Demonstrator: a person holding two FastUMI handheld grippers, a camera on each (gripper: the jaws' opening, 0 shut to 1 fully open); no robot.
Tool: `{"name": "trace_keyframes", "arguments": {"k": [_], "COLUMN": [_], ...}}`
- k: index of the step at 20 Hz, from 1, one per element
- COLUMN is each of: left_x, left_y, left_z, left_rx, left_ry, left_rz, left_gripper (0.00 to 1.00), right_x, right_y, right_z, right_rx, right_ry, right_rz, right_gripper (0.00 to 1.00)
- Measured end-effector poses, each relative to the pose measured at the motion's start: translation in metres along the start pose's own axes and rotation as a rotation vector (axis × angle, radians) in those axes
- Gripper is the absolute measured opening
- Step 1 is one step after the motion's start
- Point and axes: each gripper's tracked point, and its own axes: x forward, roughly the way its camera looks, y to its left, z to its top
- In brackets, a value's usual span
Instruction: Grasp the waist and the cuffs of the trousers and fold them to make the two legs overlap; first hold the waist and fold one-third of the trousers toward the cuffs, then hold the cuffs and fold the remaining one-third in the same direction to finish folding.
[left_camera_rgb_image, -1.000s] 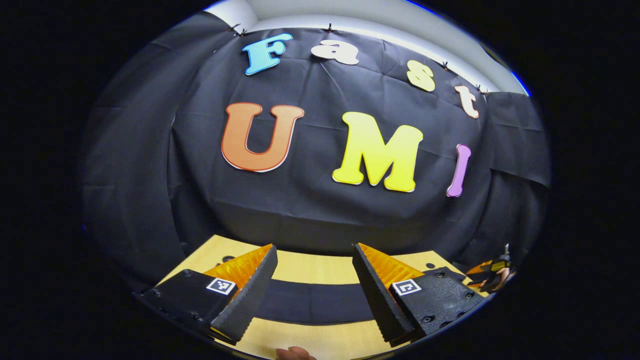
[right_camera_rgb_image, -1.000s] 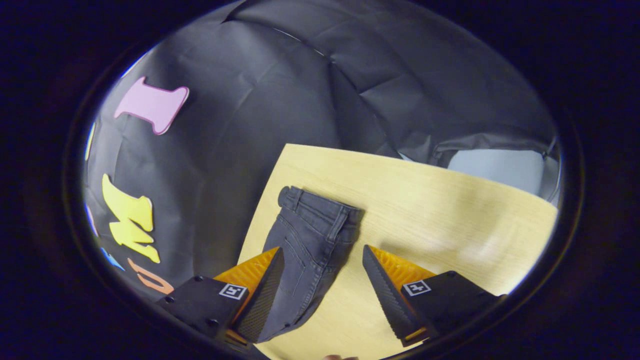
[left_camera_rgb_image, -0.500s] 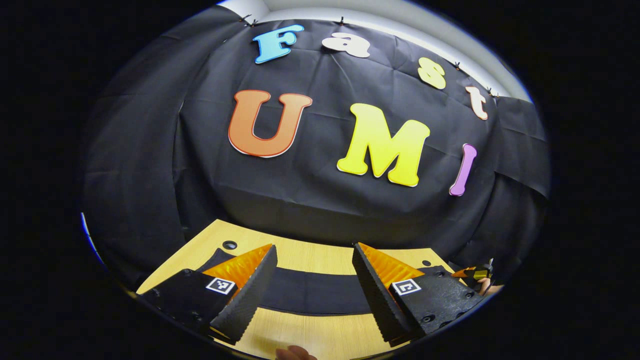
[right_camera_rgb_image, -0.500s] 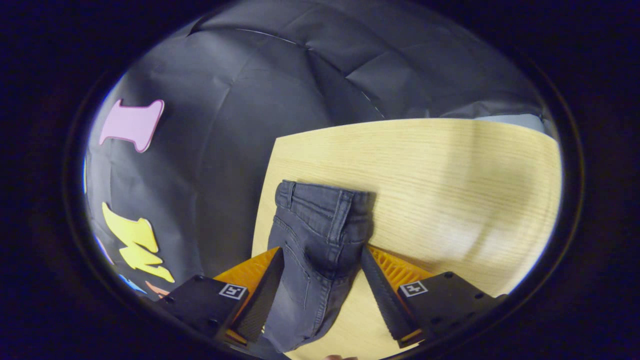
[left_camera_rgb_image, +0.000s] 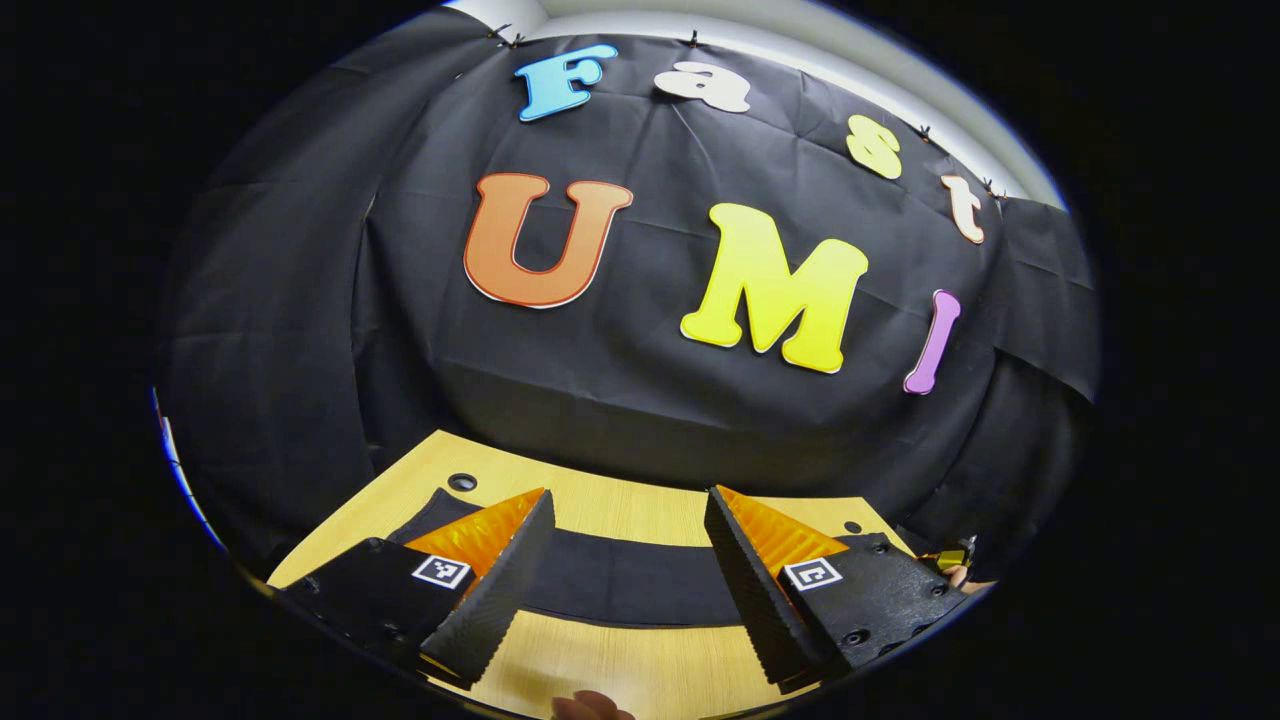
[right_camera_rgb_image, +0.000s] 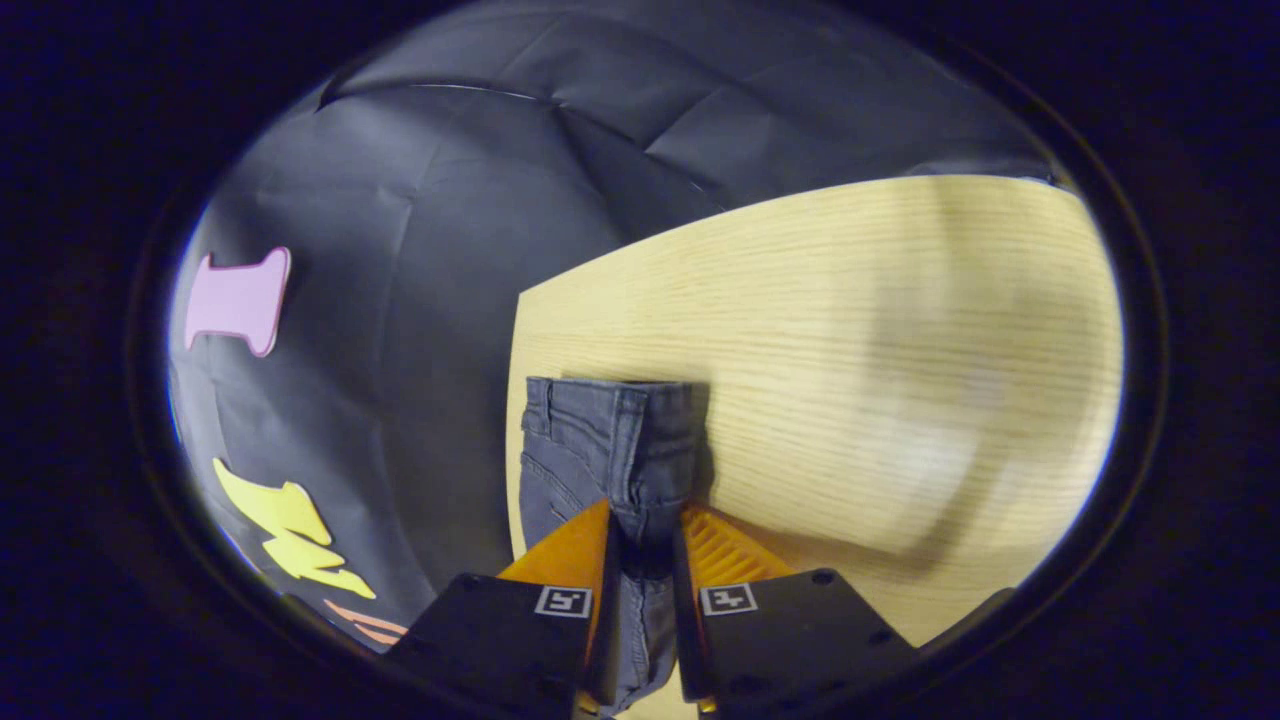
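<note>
Right gripper view: right hand-held gripper (right_camera_rgb_image: 643, 560), spread a second ago, now pinches the grey jeans (right_camera_rgb_image: 610, 450) near the waistband on the wooden surface (right_camera_rgb_image: 850, 350). Left hand-held gripper (left_camera_rgb_image: 625, 575) stays spread.

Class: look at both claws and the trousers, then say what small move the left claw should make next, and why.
Probably lower the left claw onto the trousers and close it. The right claw is shut on the trousers' waist end, while the left claw is open over the dark cloth on the table, gripping nothing, so the fold needs its hold first.
</note>
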Motion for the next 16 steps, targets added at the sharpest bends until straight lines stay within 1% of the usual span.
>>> {"name": "trace_keyframes", "arguments": {"k": [1, 2, 3, 6, 7, 9, 10, 11, 14, 16], "left_x": [-0.001, -0.001, -0.003, -0.005, -0.006, -0.008, -0.008, -0.009, -0.010, -0.013], "left_y": [0.000, 0.001, 0.001, 0.006, 0.008, 0.011, 0.012, 0.013, 0.014, 0.015], "left_z": [-0.001, 0.000, -0.001, -0.002, -0.003, -0.003, -0.002, -0.002, -0.004, -0.005], "left_rx": [0.002, 0.002, 0.003, 0.003, 0.000, -0.011, -0.017, -0.023, -0.053, -0.061], "left_ry": [0.004, 0.005, 0.007, 0.009, 0.010, 0.009, 0.006, 0.003, -0.003, -0.005], "left_rz": [0.002, 0.002, 0.004, 0.014, 0.017, 0.019, 0.022, 0.025, 0.023, 0.015], "left_gripper": [0.98, 0.98, 0.98, 0.98, 0.98, 0.98, 0.98, 0.98, 0.98, 0.98], "right_x": [0.004, 0.002, 0.003, -0.004, -0.005, -0.009, -0.012, -0.016, -0.035, -0.045], "right_y": [0.001, 0.003, 0.005, 0.016, 0.021, 0.037, 0.049, 0.061, 0.102, 0.126], "right_z": [-0.007, -0.003, -0.005, -0.006, -0.007, -0.012, -0.014, -0.019, -0.044, -0.068], "right_rx": [-0.043, -0.099, -0.141, -0.226, -0.271, -0.417, -0.507, -0.594, -0.860, -1.000], "right_ry": [-0.007, -0.027, -0.036, -0.061, -0.072, -0.102, -0.119, -0.134, -0.169, -0.178], "right_rz": [-0.017, -0.037, -0.053, -0.070, -0.070, -0.072, -0.072, -0.067, -0.025, 0.020], "right_gripper": [0.12, 0.07, 0.12, 0.13, 0.13, 0.13, 0.17, 0.12, 0.12, 0.12]}}
